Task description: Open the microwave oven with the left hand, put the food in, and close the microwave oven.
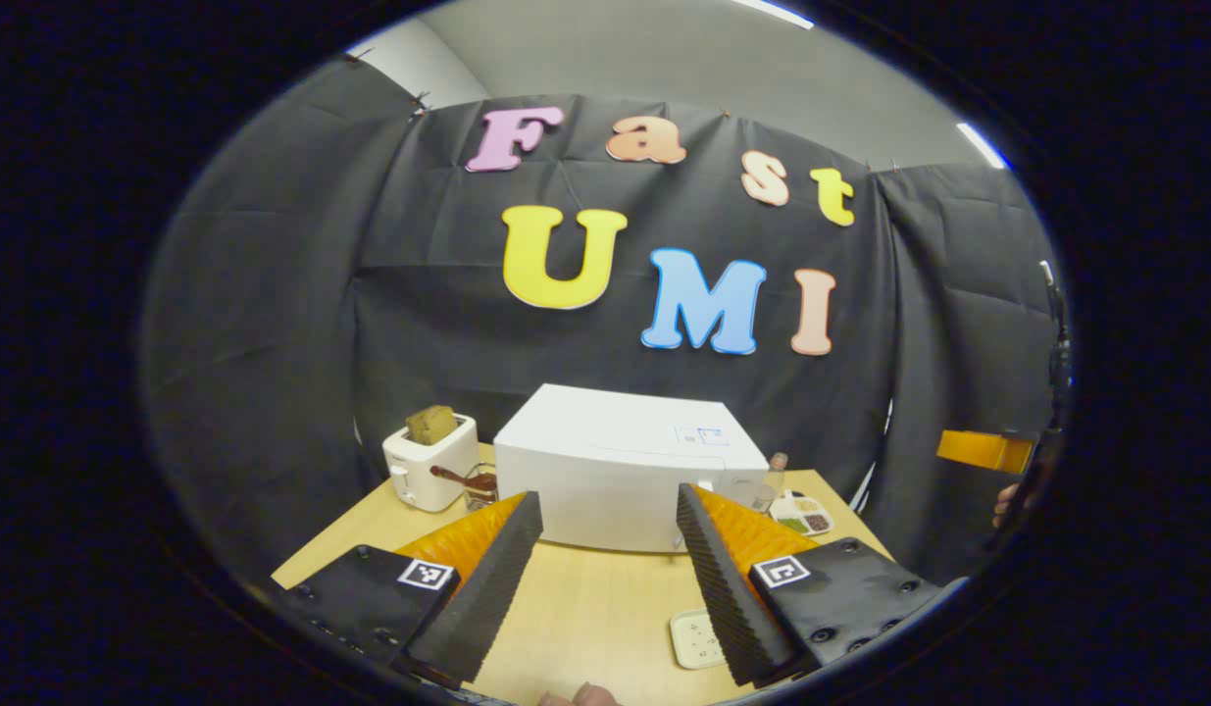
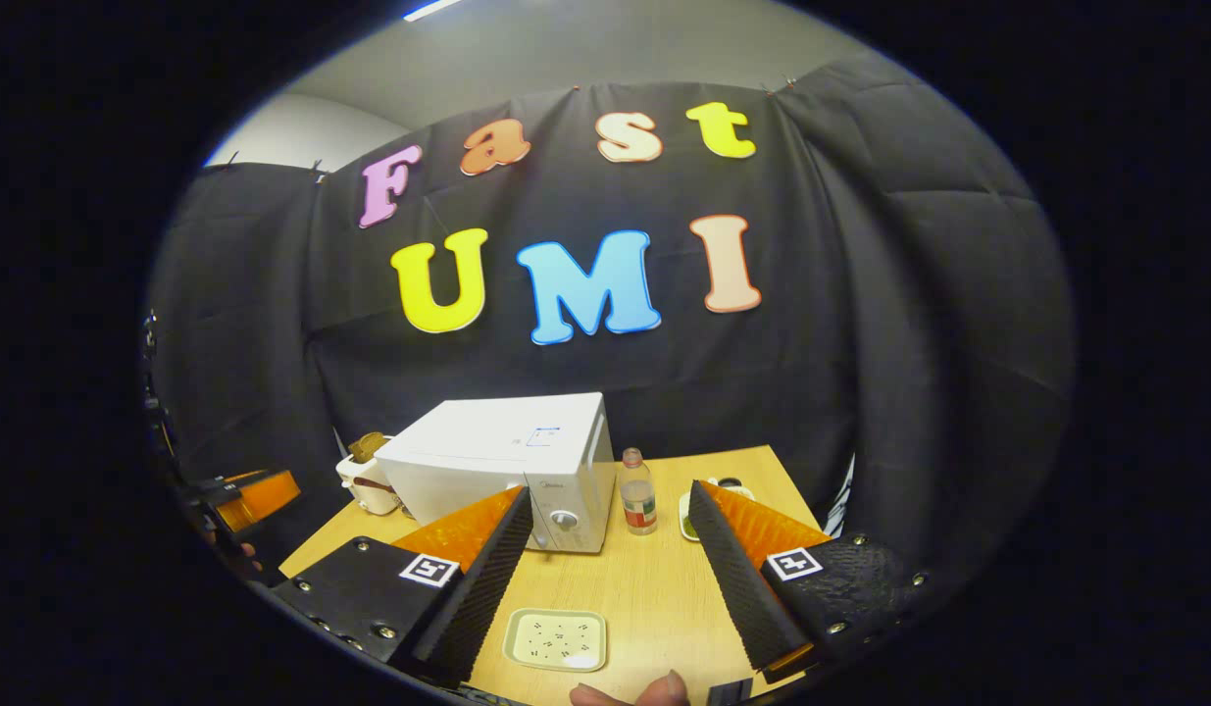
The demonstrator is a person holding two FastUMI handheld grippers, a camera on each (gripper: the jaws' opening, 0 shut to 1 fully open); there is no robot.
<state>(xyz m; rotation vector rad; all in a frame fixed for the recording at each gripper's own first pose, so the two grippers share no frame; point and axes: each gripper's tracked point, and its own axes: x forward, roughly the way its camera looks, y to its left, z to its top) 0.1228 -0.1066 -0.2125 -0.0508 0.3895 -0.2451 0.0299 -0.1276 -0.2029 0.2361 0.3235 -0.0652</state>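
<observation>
Left gripper view: the left gripper [image 1: 605, 579] stands with its two fingers spread wide, holding nothing, above the light wooden table [image 1: 605, 608]. Directly ahead, between and beyond the fingertips, sits the white box-shaped microwave oven [image 1: 625, 471], its door closed. Beyond the left finger stands a white two-slot toaster [image 1: 430, 469] with a brown slice of bread [image 1: 431, 424] upright in one slot; a small dark-handled glass cup [image 1: 476, 484] lies just beside the toaster. Beyond the right finger are a clear plastic bottle [image 1: 777, 471] and a white divided dish of assorted food [image 1: 803, 513]. A pale square plate [image 1: 698, 637] rests on the table close to the inner side of the right finger. A fingertip of the person [image 1: 580, 695] shows at the bottom edge.

Right gripper view: the right gripper [image 2: 605, 579] is likewise spread wide and empty. The microwave oven [image 2: 507, 461] stands ahead and to the left, partly behind the left finger, with its control knob [image 2: 564, 519] facing the camera. The bottle [image 2: 638, 505] stands upright just right of the oven, between the fingers. The pale plate [image 2: 556, 639], speckled with dark flecks, lies on the table [image 2: 654, 588] between the fingers, nearer the left one. The toaster [image 2: 368, 482] lies beyond the oven.
</observation>
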